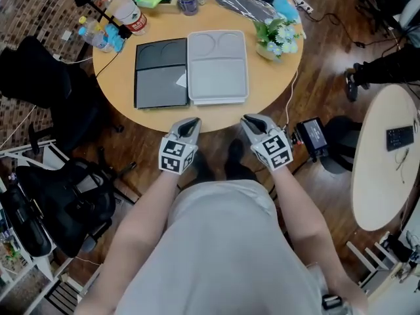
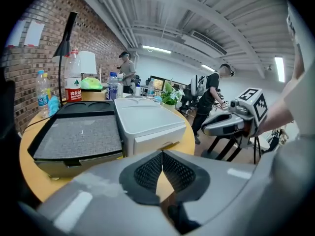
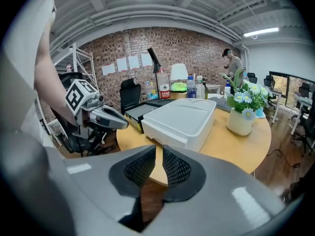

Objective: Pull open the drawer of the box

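The left gripper (image 2: 161,155) has its jaws pressed together, tip against tip, with nothing between them. The right gripper (image 3: 158,150) shows a narrow slit between its pads, and it too is empty: only table edge and floor show through the gap. Both hang in the air just off the near edge of the round table (image 1: 279,77), side by side and a little apart, touching nothing. The task looks not yet begun. The pale box (image 1: 218,67) lies flat on the table a short way beyond the grippers. Its drawer (image 2: 156,142) faces the near edge and sits flush in the front face, fully shut. Touching its left side is a black box (image 1: 161,73) of much the same build, also closed along its near face. I take the pale one for the target, since both grippers point roughly at it, though that is not certain. A flower pot (image 1: 279,39) stands to the right and farther off, clear of the work. Everything remains to be done: bring a gripper to the drawer front, open the jaws enough to catch its lip or recess, and draw it toward the near side, probably while the other gripper steadies the box.
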{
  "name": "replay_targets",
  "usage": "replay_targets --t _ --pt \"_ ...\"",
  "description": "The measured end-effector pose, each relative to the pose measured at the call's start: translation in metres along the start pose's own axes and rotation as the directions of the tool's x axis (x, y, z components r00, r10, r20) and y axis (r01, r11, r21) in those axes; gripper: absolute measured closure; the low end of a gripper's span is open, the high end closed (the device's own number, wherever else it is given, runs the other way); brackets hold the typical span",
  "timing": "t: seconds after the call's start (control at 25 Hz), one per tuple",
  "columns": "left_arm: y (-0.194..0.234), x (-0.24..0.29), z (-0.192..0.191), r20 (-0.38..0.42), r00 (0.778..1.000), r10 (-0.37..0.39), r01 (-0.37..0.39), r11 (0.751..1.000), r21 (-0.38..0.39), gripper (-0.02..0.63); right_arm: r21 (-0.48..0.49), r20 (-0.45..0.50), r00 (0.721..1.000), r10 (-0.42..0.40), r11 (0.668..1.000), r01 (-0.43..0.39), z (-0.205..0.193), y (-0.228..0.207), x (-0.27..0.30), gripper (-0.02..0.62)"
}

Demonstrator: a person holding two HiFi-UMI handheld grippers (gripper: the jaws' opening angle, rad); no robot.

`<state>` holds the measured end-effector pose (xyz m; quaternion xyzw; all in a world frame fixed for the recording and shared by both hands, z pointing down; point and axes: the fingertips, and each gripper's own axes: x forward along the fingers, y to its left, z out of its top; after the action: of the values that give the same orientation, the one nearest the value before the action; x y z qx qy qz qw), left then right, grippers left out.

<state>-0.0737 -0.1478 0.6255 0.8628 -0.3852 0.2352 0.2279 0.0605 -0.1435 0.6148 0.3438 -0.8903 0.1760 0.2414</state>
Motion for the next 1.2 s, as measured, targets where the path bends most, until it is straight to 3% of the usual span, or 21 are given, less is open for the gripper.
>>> replay_targets --t 0.28,0.56,1.04,1.2 --pt "0.014 0.008 -0.010 -0.046 0.998 0.032 -0.034 0.999 -0.038 0.520 0.000 -0.060 0.998 -0.016 1.000 0.016 -0.014 -0.017 0.012 0.525" --pt "0.026 0.025 -0.015 -0.102 0.995 0.012 -0.021 0.995 -0.093 0.433 0.013 -0.100 0.993 -0.064 0.998 0.066 -0.018 -0.036 0.024 0.472" --pt "0.033 0.042 -0.009 -0.134 0.989 0.060 -0.069 0.996 -0.061 0.414 0.027 -0.178 0.979 -0.099 0.994 0.106 -0.014 -0.044 0.050 0.449" --pt "0.034 0.044 -0.011 -0.168 0.979 0.114 -0.122 0.992 -0.036 0.414 0.028 -0.191 0.975 -0.112 0.992 0.119 -0.012 -0.043 0.048 0.445"
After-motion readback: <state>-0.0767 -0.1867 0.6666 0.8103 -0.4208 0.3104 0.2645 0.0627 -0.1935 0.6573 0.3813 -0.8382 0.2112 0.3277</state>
